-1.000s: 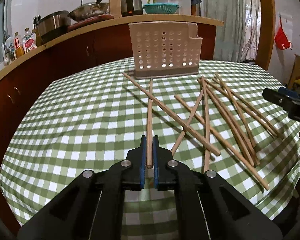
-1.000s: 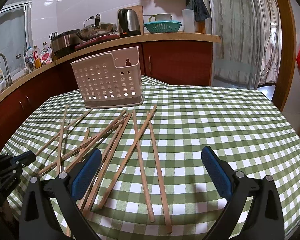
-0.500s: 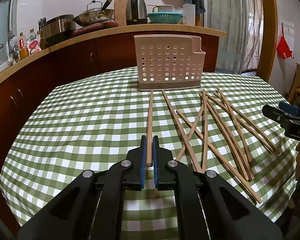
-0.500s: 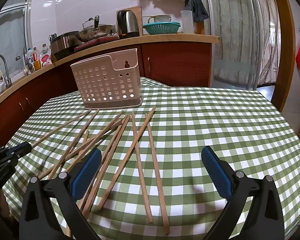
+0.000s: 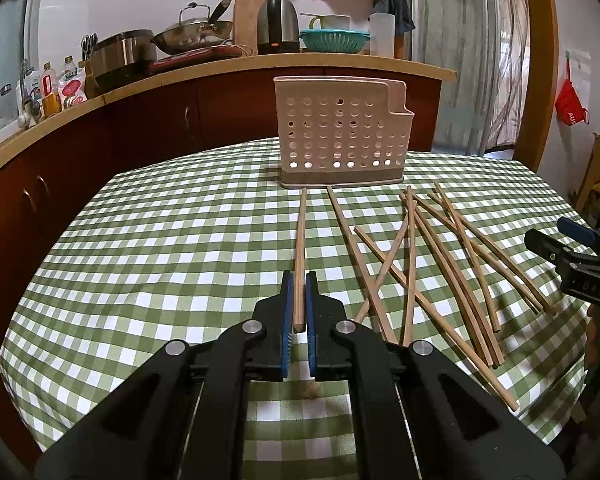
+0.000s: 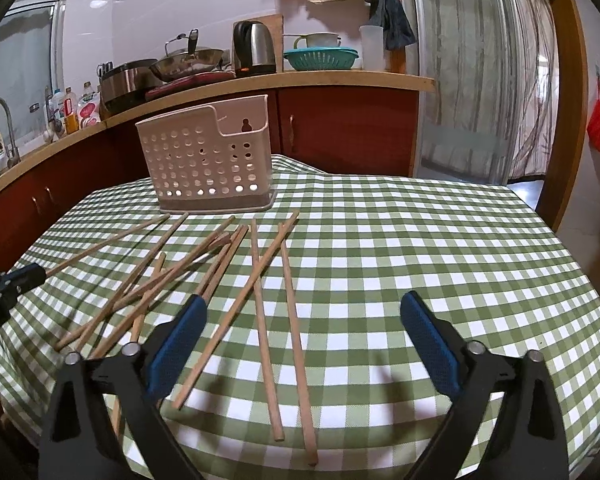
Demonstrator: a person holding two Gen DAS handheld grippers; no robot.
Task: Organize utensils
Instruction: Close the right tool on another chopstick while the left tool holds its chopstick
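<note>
While the left hand-held gripper (image 5: 297,300) is clamped on the near end of one chopstick (image 5: 300,248), that stick points straight at the perforated utensil holder (image 5: 342,136) standing at the far side of the table (image 5: 160,240), with its far tip close to the holder's base; whether the tip is lifted off the cloth can't be read from either view. Right hand-held gripper (image 6: 300,344) hangs wide open above the near edge of the table, holding nothing, with two loose sticks lying between its pads. Remaining chopsticks (image 6: 204,276) are scattered flat on the checked cloth in front of the holder, several crossing each other; roughly ten or so, exact count unclear because of the overlaps. No sticks show above the holder's rim or through its holes, so it looks empty. Judgement: task is at the start — first stick gripped, none binned yet, whole pile left to go. Next step likely tilting the held stick upright and dropping it into the holder.
</note>
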